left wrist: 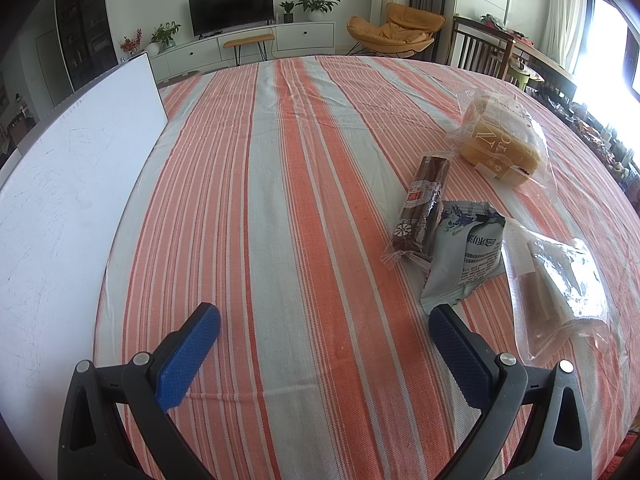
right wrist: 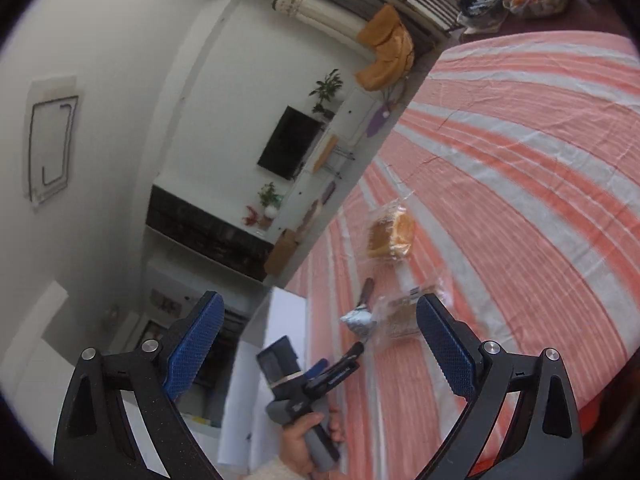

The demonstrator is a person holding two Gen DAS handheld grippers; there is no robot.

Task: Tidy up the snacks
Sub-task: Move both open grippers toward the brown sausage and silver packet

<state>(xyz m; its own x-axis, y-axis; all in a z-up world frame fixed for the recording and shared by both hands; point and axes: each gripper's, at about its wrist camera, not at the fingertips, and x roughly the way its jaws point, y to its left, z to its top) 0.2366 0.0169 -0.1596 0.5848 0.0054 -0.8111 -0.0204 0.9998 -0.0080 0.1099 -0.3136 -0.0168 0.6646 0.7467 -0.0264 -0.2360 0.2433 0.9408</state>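
While jaws gape, each hand-held gripper (left wrist: 325, 316) empty.

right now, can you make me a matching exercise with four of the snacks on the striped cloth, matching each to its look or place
Things:
1. bun in clear bag
2. long brown bar
3. grey-green packet
4. clear sandwich bag

Descriptions:
A. printed with dark text, lying between the bar and the sandwich bag
B. farthest from the left tool, golden yellow
C. slim, dark wrapper with a red and white label
D. see-through wrapper at the right end of the row, beside the left tool

Pairs: 1-B, 2-C, 3-A, 4-D
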